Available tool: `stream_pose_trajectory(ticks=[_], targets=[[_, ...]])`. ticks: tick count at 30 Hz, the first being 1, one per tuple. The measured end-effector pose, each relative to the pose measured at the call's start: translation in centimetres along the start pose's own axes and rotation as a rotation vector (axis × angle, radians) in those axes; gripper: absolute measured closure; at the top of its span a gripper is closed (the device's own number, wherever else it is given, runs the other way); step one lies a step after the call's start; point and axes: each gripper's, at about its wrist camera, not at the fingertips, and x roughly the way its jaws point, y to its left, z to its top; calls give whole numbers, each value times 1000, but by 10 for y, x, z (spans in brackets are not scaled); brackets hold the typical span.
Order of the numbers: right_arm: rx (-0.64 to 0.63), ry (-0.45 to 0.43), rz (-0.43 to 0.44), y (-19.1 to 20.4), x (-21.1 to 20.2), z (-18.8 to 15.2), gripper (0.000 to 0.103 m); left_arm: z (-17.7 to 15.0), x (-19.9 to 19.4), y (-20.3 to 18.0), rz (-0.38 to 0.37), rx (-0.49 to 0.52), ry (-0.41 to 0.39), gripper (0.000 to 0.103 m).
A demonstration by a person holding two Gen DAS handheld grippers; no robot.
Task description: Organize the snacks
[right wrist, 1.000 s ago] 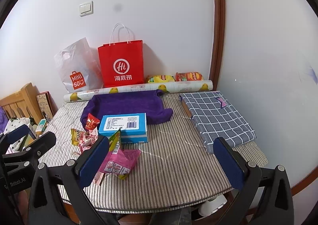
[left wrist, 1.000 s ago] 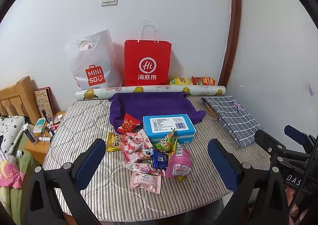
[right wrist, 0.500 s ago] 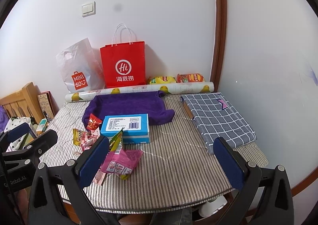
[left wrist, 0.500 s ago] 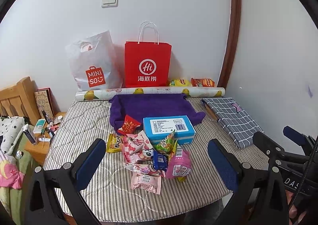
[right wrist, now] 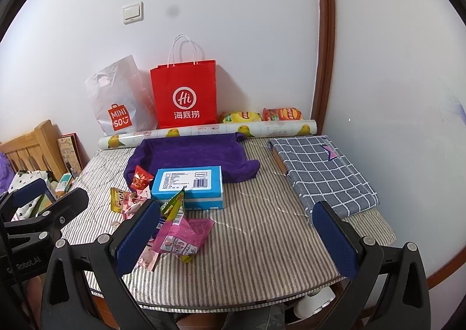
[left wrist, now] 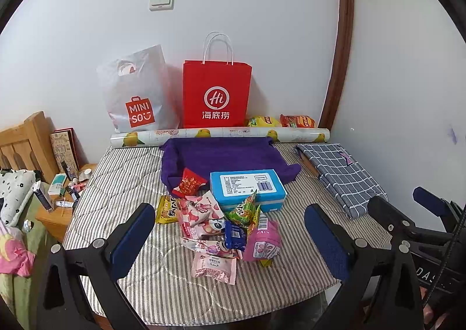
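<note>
1. Currently the left gripper (left wrist: 230, 238) hangs above the near edge of the striped quilted table cover (left wrist: 122, 184), its blue-padded jaws spread wide with nothing between them.
2. Likewise the right gripper (right wrist: 236, 236) is spread wide and empty, over the table's near right part.
3. A heap of small colourful snack packets (left wrist: 215, 222) lies mid-table, touching the front of a flat light-blue cardboard box (left wrist: 247, 188).
4. Behind the box lies a purple cloth (left wrist: 221, 155); a red paper bag (left wrist: 217, 94) stands against the wall.

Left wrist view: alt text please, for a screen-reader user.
Open left gripper hovers empty over a pile of snack packets on a striped tablecloth, beside a blue box. Behind: purple cloth, red Haidilao bag, Miniso bag.
</note>
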Motion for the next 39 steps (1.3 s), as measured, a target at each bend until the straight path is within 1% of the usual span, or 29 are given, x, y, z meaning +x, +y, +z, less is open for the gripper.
stream_pose_trajectory(ticks=[2,3,9,11,14,18,21,30,34,36,39], targets=[[9,-2,3,1,0,0,0,0,0,0,0,2,-3,0],[24,23,13,2,0,-2,0,0,0,1,1,2,-3,0],[44,40,34,5,4,-1,0,1,3,4,-1,4,1,0],[26,49,38,7,9,1,0,4,5,7,1,6,1,0],[-10,45,16,12,17,2,0,8,6,14,4,-2,-7,0],[-12,55,25,16,26,-1,0,8,10,22,4,-9,-11,0],[-11,54,38,17,30,-4,0,6,20,28,5,-14,6,0],[-30,149,62,28,70,-26,1,-9,59,51,25,-41,76,0],[-32,203,79,36,98,-40,6,-16,76,62,27,-48,101,0],[-30,244,86,41,109,-46,6,-19,84,69,35,-55,113,0],[-22,273,88,46,119,-53,6,-24,98,79,53,-74,139,0]])
